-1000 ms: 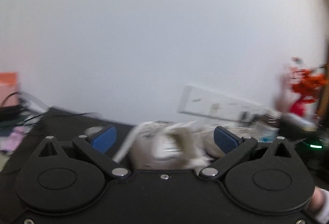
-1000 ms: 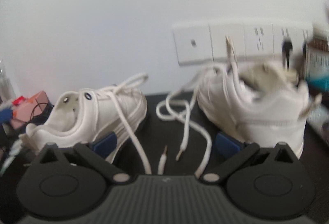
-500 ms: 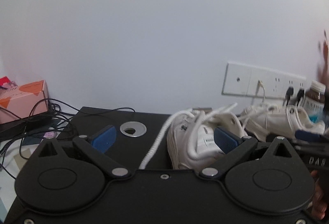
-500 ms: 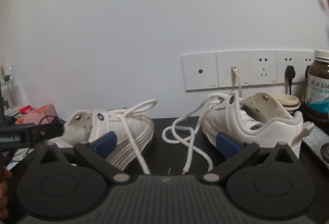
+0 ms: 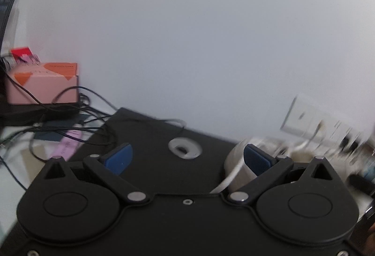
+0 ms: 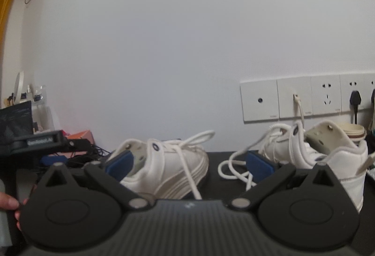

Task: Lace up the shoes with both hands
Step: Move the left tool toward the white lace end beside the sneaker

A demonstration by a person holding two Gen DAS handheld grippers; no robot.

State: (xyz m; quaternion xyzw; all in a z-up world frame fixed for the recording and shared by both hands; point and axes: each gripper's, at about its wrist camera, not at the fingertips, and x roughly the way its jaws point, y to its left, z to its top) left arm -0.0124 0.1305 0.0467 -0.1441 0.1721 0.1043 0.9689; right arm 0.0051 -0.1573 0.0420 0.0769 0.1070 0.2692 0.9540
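Observation:
Two white sneakers stand on a black desk point(image 6: 213, 169), heels toward me. The left shoe point(image 6: 168, 169) has a loose white lace point(image 6: 187, 166) trailing down toward my right gripper point(image 6: 189, 162), which is open with nothing between its blue pads. The right shoe point(image 6: 328, 162) has its laces point(image 6: 236, 169) coiled on the desk beside it. In the left wrist view my left gripper point(image 5: 187, 159) is open and empty over the black desk point(image 5: 152, 138); a blurred white shoe point(image 5: 236, 166) sits behind its right finger.
Wall sockets point(image 6: 304, 98) with plugs line the wall behind the shoes. A pink box point(image 5: 44, 84), tangled black cables point(image 5: 77, 115) and a round grommet hole point(image 5: 185, 149) lie at the left. A hand point(image 6: 8, 202) shows at the left edge.
The left gripper has swung left and tilted, so the shoes slid to the right edge of its view, blurred. The right gripper has shifted left toward the left shoe.

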